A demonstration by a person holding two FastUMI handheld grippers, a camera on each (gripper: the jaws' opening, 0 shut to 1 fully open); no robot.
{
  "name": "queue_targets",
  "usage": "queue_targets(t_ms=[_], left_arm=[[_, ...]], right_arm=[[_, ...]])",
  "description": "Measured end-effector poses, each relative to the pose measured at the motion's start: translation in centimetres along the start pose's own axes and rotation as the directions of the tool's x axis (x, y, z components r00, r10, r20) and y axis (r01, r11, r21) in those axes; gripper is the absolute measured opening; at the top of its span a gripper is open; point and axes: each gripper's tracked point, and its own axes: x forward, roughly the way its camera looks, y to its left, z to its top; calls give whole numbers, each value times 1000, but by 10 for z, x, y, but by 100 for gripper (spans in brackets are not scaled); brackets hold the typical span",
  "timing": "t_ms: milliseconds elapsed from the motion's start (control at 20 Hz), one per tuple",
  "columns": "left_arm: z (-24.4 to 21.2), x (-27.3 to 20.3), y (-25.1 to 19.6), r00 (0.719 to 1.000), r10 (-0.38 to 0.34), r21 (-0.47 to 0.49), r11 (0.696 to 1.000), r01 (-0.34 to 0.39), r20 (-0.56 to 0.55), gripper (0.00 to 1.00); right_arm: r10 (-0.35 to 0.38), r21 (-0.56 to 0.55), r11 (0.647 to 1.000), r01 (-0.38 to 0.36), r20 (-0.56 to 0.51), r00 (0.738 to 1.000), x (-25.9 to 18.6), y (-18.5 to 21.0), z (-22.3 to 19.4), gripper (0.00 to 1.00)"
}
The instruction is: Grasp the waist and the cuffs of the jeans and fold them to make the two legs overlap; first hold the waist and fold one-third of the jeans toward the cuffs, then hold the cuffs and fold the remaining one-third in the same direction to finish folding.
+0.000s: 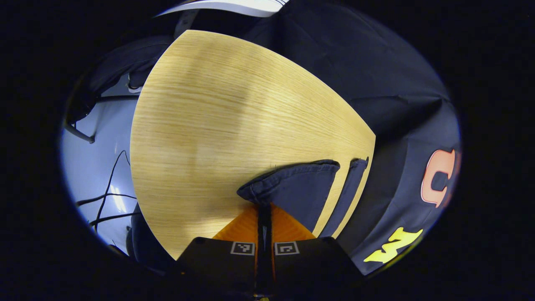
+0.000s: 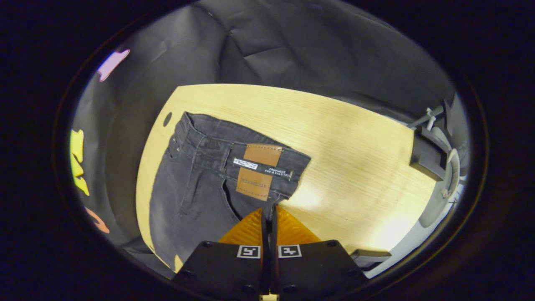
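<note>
On table (image 2: pixel 355 138) — jeans (image 2: pixel 200 179), waistband farthest

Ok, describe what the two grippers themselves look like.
Left gripper: a black, boxy body with two white square coded markers, one at the base of each wedge-shaped ribbed finger. Right gripper: the same build, with its own pair of markers. No cables or sleeves show on either.

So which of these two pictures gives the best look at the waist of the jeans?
The right gripper view: the waistband lies flat on the wooden table with its brown patch facing up. The left gripper view looks at the other end of the jeans, showing the cuffs near the table's edge.
</note>
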Motion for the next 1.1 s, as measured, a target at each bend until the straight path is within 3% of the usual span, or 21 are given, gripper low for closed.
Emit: queue_targets(t_ms=[250,550,750,950,1000,1100], left_arm=[[-16,-15,-64,994,-99,-43,994,97,-50,3],[-29,-22,-147,975,-198,-109,976,187,-102,3],[-26,-10,-188,974,-205,-140,971,192,-93,3],[-18,22,-215,984,-159,-183,973,142,-77,3],[-17,31,-223,987,-145,-174,976,132,-69,3],[-19,50,-237,991,-120,-149,983,110,-61,3]], right_arm=[[182,82,980,-181,6,983,-30,38,5,1],[375,117,920,-375,20,927,-71,121,29,0],[444,173,881,-441,25,896,-63,156,44,1],[494,234,840,-490,45,868,-47,190,62,0],[498,236,836,-496,55,865,-41,197,65,4],[498,225,837,-499,66,865,-29,212,71,0]])
